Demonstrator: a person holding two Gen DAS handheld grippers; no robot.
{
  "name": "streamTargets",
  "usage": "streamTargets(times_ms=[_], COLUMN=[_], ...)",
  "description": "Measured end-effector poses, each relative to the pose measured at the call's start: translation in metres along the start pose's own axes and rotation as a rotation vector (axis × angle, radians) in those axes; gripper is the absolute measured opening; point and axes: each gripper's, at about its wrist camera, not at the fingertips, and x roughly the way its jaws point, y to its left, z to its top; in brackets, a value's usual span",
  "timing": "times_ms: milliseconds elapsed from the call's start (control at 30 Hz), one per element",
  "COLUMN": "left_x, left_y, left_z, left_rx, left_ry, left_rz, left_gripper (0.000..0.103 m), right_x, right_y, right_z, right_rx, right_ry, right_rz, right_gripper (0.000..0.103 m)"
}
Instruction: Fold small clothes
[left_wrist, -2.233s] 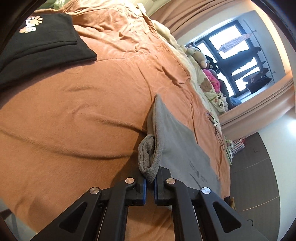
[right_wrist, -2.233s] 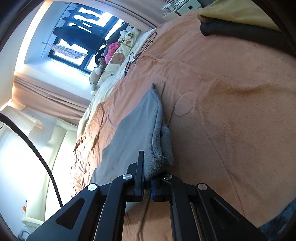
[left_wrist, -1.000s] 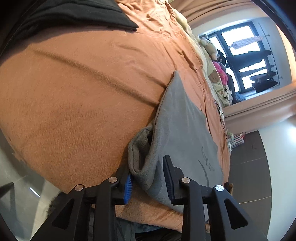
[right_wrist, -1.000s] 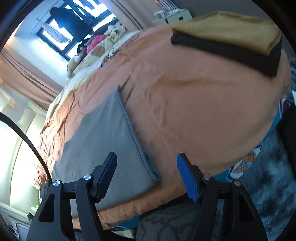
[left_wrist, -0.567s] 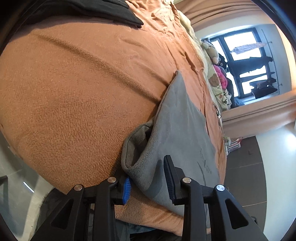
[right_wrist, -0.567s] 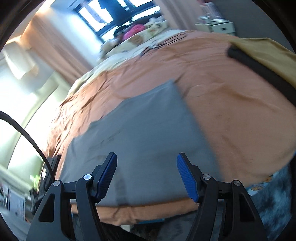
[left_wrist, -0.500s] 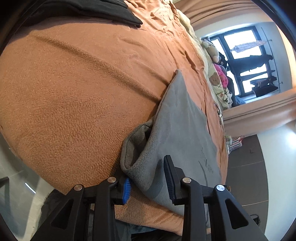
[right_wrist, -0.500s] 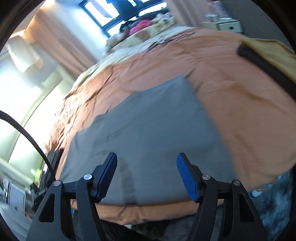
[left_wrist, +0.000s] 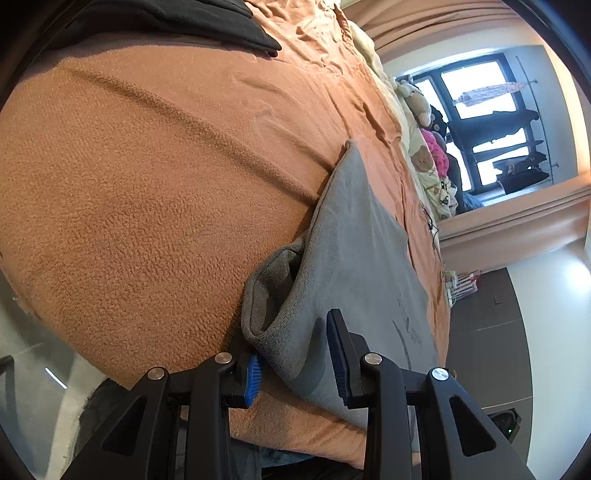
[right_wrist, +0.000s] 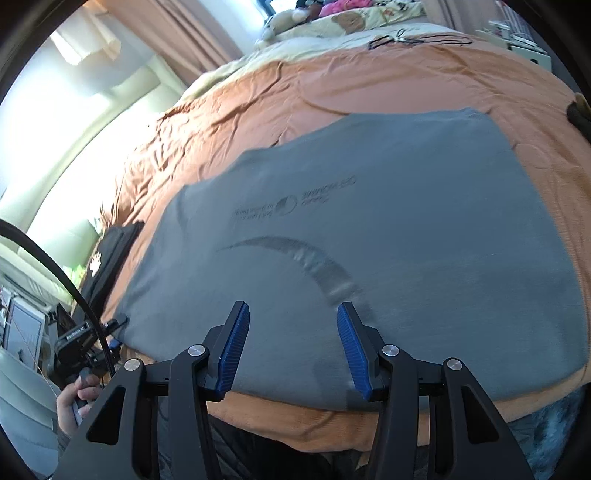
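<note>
Left wrist view: looks along the left gripper (left_wrist: 293, 356) over an orange blanket (left_wrist: 140, 192) spread on a bed. Folded grey garment (left_wrist: 354, 251) lies flat on the blanket near its front edge, stretching away toward the window (left_wrist: 491, 122). Near corner of the garment, a thick rolled fold with an open pocket-like gap, sits between the blue pads (left_wrist: 334, 343). Pads stand apart; left one tucked low beside and partly under the fold, right one lying on the cloth's top side. Cannot tell whether either pad presses the fabric. Black folded garment (left_wrist: 177, 18) rests far off at the top left of the blanket. Plush toys (left_wrist: 424, 147) heaped by the window at the bed's far end.

Right wrist view: looks down along the right gripper (right_wrist: 291, 343) at the same grey garment (right_wrist: 388, 229), spread broad and flat, with faint dark print and a curved dark mark on its upper face. Jaws parted and have just been closing; nothing pinched between the pads, which hover over the garment's near edge above the blanket's front border. Far left: the left gripper (right_wrist: 114, 325) at the garment's left corner, the person's hand (right_wrist: 75, 400) around its handle. Black garment (right_wrist: 110, 254) with a pale paw print just beyond it. Slightly blurred throughout.
</note>
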Motion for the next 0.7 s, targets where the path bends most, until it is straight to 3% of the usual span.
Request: streamTargets(times_ms=[233, 367, 467, 700], left_x=[-0.002, -0.006, -0.009, -0.01], left_y=[0.005, 0.009, 0.013, 0.01], left_z=[-0.001, -0.002, -0.004, -0.009], left_rx=[-0.009, -0.022, -0.037, -0.042], left_ry=[-0.002, -0.016, -0.027, -0.04], left_rz=[-0.017, -0.023, -0.033, -0.007], left_gripper=[0.032, 0.02, 0.017, 0.017], right_x=[0.028, 0.048, 0.05, 0.056], right_y=[0.024, 0.03, 0.034, 0.041], right_z=[0.002, -0.003, -0.002, 0.012], right_rx=[-0.063, -0.088, -0.129, -0.15], right_ry=[0.087, 0.19, 0.206, 0.23], right_rz=[-0.022, -0.034, -0.053, -0.054], right_gripper=[0.047, 0.042, 0.041, 0.021])
